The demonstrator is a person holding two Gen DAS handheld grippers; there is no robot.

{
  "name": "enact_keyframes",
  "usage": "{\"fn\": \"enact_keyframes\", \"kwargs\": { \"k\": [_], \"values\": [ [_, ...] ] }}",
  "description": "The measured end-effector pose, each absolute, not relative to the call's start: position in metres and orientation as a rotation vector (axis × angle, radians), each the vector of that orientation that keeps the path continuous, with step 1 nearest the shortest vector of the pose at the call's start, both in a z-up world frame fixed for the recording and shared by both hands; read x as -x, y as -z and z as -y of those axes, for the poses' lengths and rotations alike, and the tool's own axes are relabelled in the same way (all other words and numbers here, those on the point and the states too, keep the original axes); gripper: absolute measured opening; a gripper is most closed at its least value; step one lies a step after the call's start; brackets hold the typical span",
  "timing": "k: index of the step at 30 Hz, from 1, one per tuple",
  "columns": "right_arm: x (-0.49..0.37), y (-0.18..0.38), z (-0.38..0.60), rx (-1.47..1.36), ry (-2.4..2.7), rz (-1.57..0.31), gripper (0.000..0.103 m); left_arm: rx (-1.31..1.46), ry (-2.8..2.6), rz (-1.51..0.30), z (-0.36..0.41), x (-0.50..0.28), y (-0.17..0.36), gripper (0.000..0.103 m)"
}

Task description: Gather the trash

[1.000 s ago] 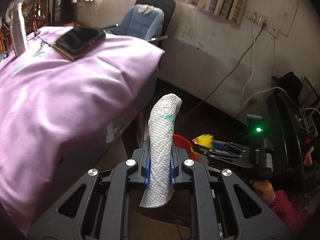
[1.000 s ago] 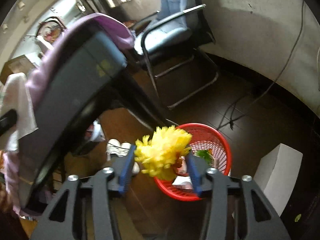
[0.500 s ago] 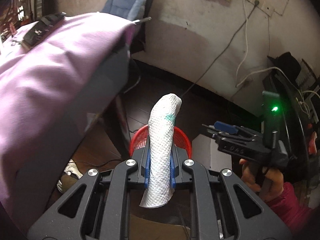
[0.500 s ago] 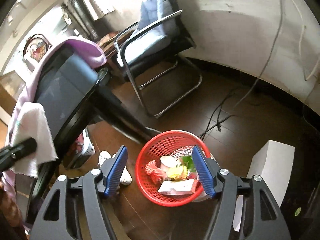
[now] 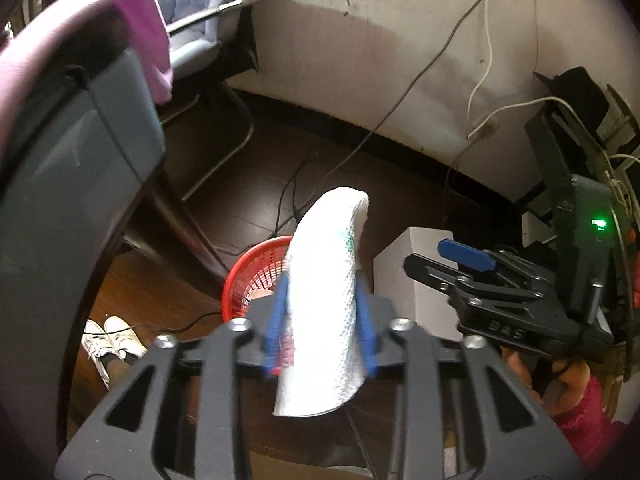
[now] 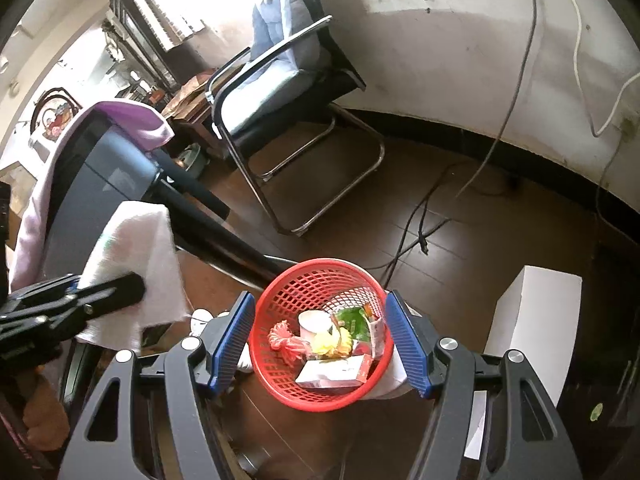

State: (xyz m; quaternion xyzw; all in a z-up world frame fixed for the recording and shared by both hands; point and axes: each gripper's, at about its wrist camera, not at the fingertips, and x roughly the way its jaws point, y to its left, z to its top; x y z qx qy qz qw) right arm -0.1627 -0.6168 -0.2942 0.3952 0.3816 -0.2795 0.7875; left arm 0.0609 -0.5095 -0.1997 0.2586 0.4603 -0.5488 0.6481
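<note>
A rolled white paper towel (image 5: 324,300) stands between the blue pads of my left gripper (image 5: 322,280). Its jaws are opening and a thin gap shows beside the towel. Below and just beyond it sits the red mesh basket (image 5: 256,276) on the floor. In the right wrist view my right gripper (image 6: 320,300) hangs open over the same basket (image 6: 280,288) with nothing between its fingers. A yellow fluffy piece (image 6: 332,342), a small carton (image 6: 332,372) and other scraps lie inside. The left gripper (image 6: 112,288) and its towel (image 6: 136,256) show at the left there.
A white box (image 6: 532,328) stands right of the basket. An office chair (image 6: 280,80) is by the far wall. The table with its purple cloth (image 5: 60,120) looms at the left. Cables (image 6: 420,232) trail over the dark floor, and shoes (image 5: 108,340) lie under the table.
The left gripper came down off the table towards the basket and its pads have parted from the towel. The right gripper let go of the yellow piece, which now lies in the basket.
</note>
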Motion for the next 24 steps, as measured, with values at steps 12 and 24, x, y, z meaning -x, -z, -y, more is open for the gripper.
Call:
{"fn": "enact_keyframes", "kwargs": {
  "k": [12, 24],
  "values": [
    [0.164, 0.292, 0.615, -0.857, 0.606, -0.821, 0.066, -0.577, 1.205, -1.044, 0.506, -0.064, 0.203, 0.063],
    [0.155, 0.270, 0.600, -0.814, 0.585, -0.834, 0.068, -0.561, 1.153, -0.995, 0.473, -0.063, 0.194, 0.072]
  ]
}}
